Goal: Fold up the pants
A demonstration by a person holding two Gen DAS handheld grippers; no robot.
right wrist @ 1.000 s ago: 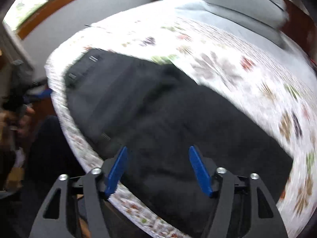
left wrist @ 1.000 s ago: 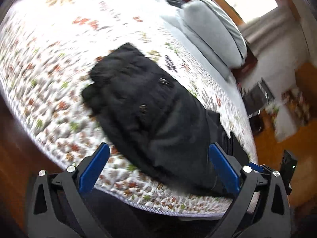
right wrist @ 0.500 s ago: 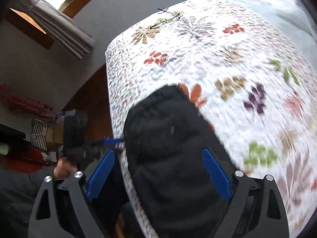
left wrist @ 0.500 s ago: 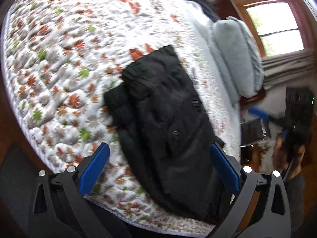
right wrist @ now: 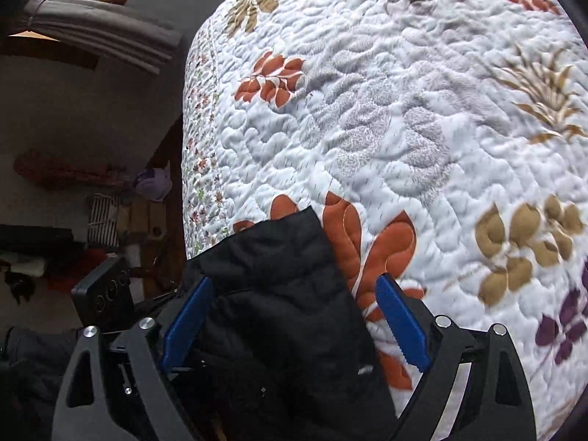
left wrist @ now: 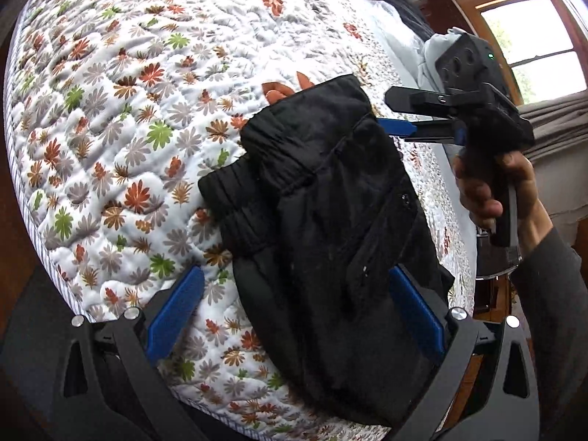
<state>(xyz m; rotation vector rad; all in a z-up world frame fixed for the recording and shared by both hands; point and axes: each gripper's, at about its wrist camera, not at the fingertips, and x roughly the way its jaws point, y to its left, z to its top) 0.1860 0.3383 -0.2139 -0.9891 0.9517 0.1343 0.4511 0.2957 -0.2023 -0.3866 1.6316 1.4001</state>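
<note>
Swung across to the far hem of the pants [right wrist: 279, 316] since a second ago, with jaws just opened wide around that black corner, nothing pinched yet. Near: left gripper [left wrist: 294, 316] spread wide above the waist end, empty, poised for the matching near corner. Beyond: pants lying half-folded on the quilt [left wrist: 110, 110], close to its right edge. Far right: right gripper [left wrist: 398, 112] reaching in level, likely for folding lengthwise.
</note>
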